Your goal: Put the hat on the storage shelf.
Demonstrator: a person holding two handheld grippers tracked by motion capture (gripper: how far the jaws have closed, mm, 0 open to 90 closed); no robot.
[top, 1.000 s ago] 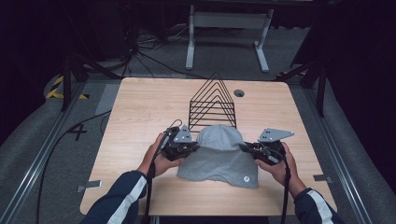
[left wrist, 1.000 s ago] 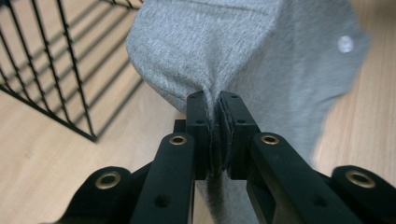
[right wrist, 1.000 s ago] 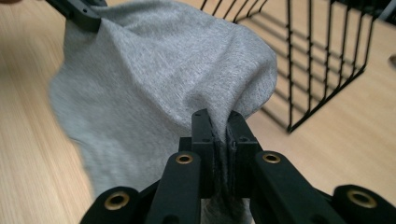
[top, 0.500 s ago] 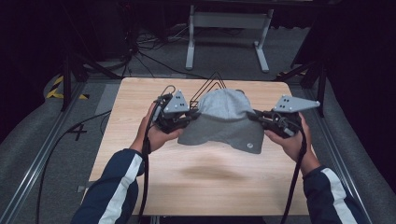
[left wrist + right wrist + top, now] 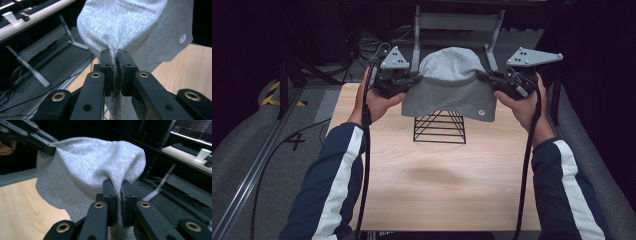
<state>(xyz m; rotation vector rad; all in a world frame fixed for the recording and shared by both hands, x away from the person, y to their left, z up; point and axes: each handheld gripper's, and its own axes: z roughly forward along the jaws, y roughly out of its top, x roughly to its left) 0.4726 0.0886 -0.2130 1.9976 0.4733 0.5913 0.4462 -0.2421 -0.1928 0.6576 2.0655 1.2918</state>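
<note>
Grey beanie [image 5: 451,87] hangs between raised left gripper [image 5: 408,81] and right gripper [image 5: 492,80], both clamped on it.

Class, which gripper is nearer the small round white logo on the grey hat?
Right. The right gripper pinches the grey hat's edge on the round white logo's side; the left gripper grips the far edge.

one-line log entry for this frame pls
left gripper: shut on grey beanie | right gripper: shut on beanie's other edge | beanie: held in air, stretched between, above wire rack | rack: on table
</note>
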